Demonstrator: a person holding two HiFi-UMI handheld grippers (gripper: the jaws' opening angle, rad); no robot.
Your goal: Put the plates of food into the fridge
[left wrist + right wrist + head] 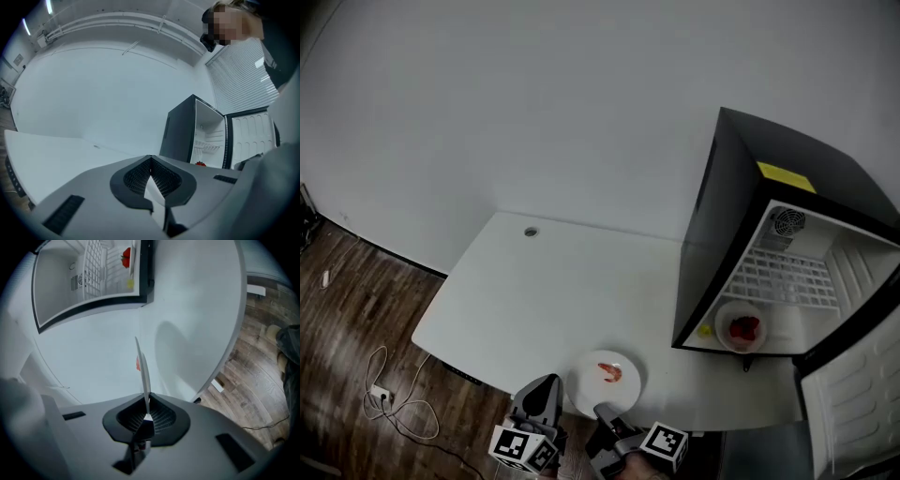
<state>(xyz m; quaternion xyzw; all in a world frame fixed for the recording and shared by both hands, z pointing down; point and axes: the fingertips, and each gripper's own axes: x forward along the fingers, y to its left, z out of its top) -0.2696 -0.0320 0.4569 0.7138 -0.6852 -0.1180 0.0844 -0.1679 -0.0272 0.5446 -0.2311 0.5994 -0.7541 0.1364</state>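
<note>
Two plates are in view. The first plate [589, 386] is white and carries one reddish, shrimp-like piece [610, 372]. It lies over the near edge of the table [544, 291], at 6 o'clock in the head view. Whether it rests on the table or is raised off it cannot be told. The right gripper [602, 411] has its jaws closed on this plate's near rim. In the right gripper view the rim runs edge-on straight up from between the pads.

The second plate [723, 323] sits inside the one fridge [722, 216], on its floor, with red food [744, 328] on it. A single small yellow thing [705, 330] lies just beside it at its 9 o'clock. The fridge stands at the table's 3 o'clock end. Its door [853, 394] is swung wide open, and one wire shelf [783, 277] sits above the second plate.

The left gripper [546, 382] is at 9 o'clock of the first plate, near it but apart. Its jaws are closed together with nothing between them.

One small round fitting [531, 232] sits in the table at its 12 o'clock edge. One white cable [389, 389] lies on the wooden floor [356, 309] at 8 o'clock.
</note>
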